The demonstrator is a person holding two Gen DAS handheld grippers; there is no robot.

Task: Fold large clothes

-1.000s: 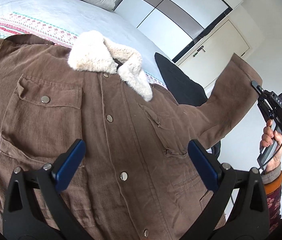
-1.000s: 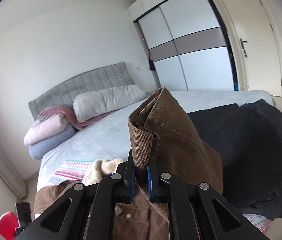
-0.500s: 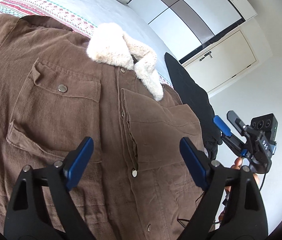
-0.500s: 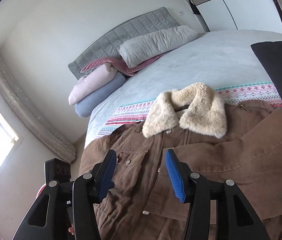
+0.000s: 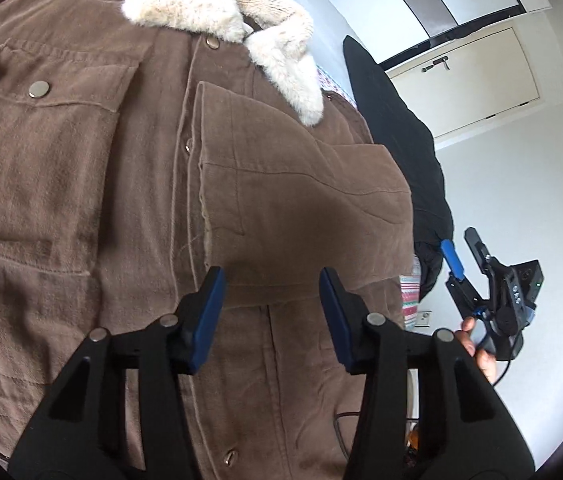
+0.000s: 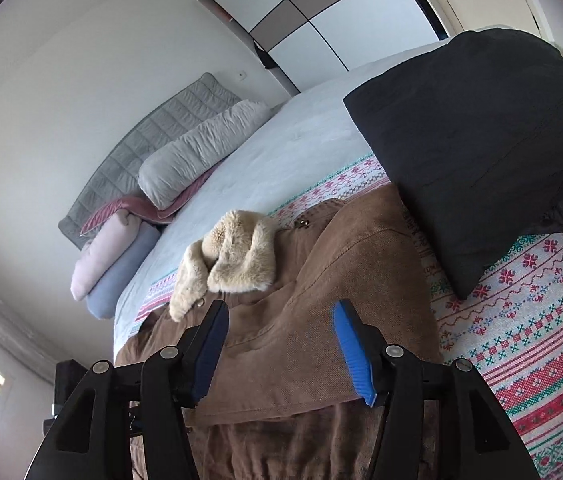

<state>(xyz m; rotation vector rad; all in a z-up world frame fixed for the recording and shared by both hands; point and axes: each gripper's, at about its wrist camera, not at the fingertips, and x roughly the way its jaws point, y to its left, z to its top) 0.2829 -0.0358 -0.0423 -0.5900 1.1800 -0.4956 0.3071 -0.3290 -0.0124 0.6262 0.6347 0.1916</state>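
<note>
The bed (image 6: 281,152) carries the brown coat (image 5: 61,200) front-up, its sleeve (image 5: 301,208) folded across the chest (fur collar (image 5: 221,12) at 12 o'clock). A black garment (image 6: 481,140) lies at 2 o'clock. Left gripper (image 5: 272,312) and right gripper (image 6: 281,344) hover spread, empty.

The left gripper (image 5: 271,300) is spread wide, its two blue pads (image 5: 211,312) well apart, gripping nothing. It points downward from above. The right gripper (image 6: 281,346) is parted just as wide, with nothing between its blue pads (image 6: 351,350), and looks forward at a low angle. In the left wrist view the right gripper (image 5: 463,254) shows at the right side, off the bed's edge, tilted with its fingers angled up and to the left. The person's right hand (image 5: 477,350) wraps its handle from below; only some fingers show.
</note>
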